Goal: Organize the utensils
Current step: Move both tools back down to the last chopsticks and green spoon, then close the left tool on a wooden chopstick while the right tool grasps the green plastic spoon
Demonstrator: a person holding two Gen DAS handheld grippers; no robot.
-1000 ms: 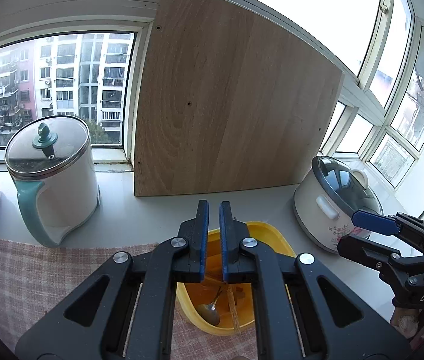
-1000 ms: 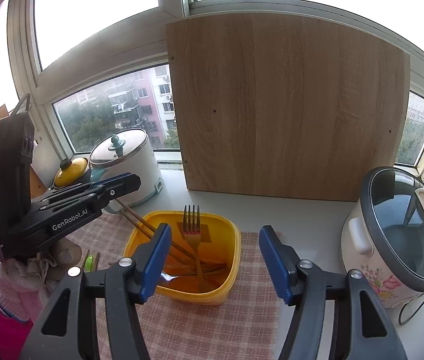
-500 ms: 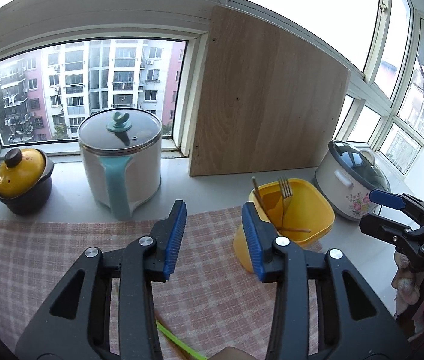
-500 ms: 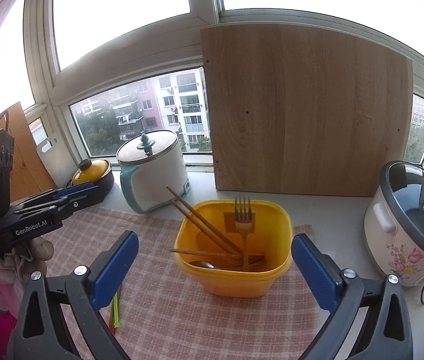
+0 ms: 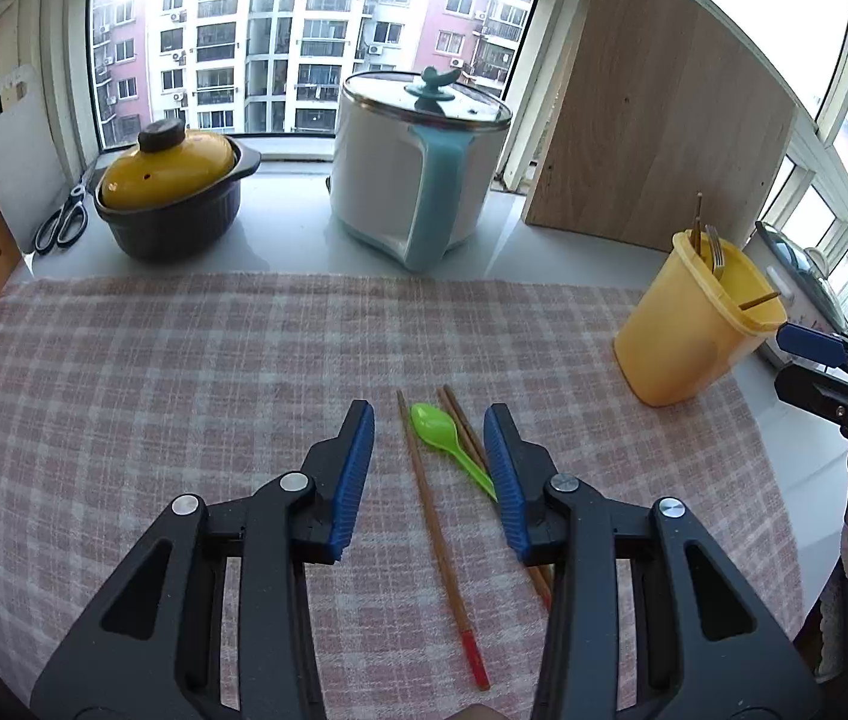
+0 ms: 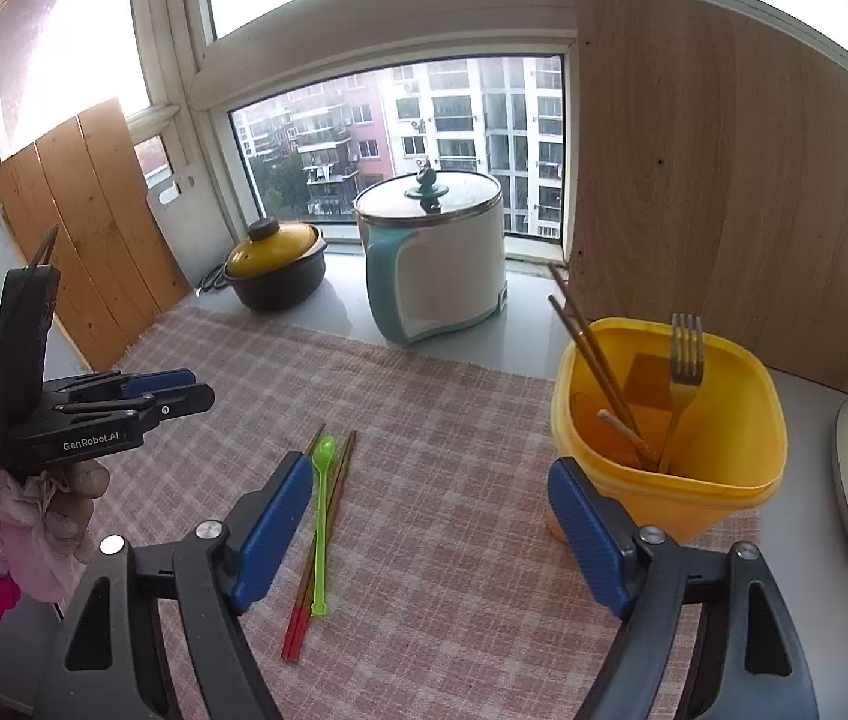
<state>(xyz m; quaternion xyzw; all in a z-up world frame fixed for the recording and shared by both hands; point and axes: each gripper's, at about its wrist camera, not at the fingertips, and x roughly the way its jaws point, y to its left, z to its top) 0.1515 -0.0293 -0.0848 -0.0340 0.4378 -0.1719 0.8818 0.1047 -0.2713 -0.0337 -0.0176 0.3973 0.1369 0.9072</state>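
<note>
in bin (image 6: 718,480): fork (image 6: 685,372), 2 chopsticks (image 6: 589,348) | left on cloth (image 5: 184,372): spoon (image 5: 445,438), 2 chopsticks (image 5: 439,540) | left tool (image 5: 430,468) wide above them, empty | right tool (image 6: 430,531) wide, empty

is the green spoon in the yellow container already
No, the green spoon lies on the checked cloth beside the chopsticks, outside the yellow container.

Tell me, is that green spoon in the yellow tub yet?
No, it is out. The green spoon lies flat on the checked cloth between chopsticks, apart from the yellow tub.
</note>
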